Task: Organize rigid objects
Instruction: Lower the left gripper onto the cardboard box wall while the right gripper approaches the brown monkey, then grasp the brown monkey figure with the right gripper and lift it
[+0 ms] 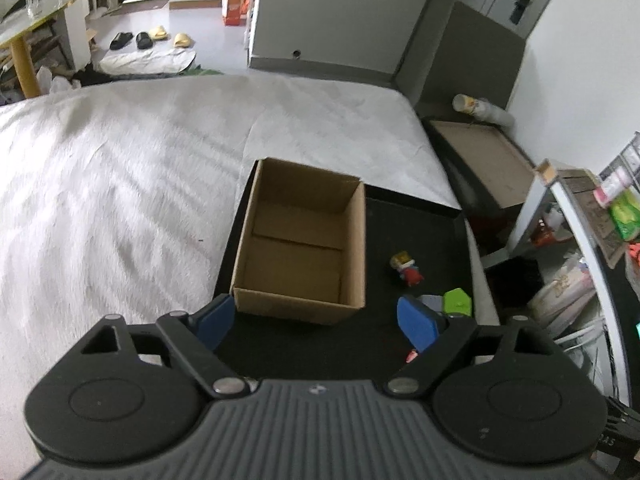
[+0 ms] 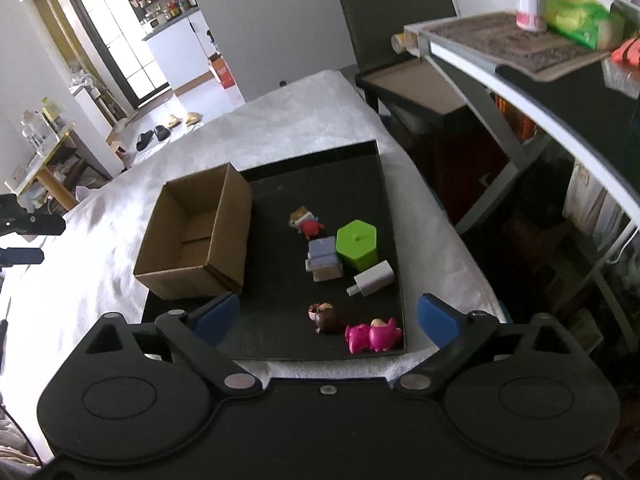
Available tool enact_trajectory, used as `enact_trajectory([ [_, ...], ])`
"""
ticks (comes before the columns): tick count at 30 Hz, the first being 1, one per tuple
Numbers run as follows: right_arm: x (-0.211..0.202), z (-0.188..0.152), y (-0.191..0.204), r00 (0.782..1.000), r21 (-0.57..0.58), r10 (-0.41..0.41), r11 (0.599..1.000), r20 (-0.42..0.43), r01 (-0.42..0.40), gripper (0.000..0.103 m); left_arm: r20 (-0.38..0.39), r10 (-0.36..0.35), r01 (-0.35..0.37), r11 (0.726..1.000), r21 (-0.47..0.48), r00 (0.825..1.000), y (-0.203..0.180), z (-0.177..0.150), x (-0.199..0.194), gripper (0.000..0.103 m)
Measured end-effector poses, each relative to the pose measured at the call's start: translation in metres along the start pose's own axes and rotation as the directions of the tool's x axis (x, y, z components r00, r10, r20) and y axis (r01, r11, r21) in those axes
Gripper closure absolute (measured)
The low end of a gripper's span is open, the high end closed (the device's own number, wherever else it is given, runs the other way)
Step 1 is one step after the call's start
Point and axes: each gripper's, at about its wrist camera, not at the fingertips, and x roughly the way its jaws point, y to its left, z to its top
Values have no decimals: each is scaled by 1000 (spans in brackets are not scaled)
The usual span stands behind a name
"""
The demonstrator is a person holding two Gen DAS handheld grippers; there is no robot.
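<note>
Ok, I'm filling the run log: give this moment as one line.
phase: approach | left gripper: open, empty | right gripper: open, empty | cardboard box: empty | toys on black tray: unsorted

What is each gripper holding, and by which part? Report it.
Nothing is held. The left gripper and right gripper both stand open with no item between their fingers; the toys lie loose on the black tray.
</note>
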Motion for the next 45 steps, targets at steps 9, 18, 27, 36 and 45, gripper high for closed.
enact_trajectory([
  [9, 33, 2, -13, 998, 57, -16, 998, -65, 20, 19, -23, 21, -22, 998, -58, 1000, 23, 3, 35, 16],
  [18, 56, 10, -19, 994, 110, -60, 992, -88, 70, 25, -21, 6, -9, 987, -159, 1000, 50, 5, 69, 31],
  [27, 79, 13, -23, 989, 178, -84, 978, -124, 106, 27, -24, 19, -25, 965, -261, 1000, 63, -10, 96, 42],
  [36, 114, 11, -21, 979, 254, -84, 959, -184, 130, 39, -35, -2, -9, 954, -301, 999, 75, -18, 115, 54],
  [45, 144, 8, -15, 967, 329, -72, 932, -244, 153, 50, -19, 16, -22, 928, -372, 1000, 89, -11, 133, 64],
])
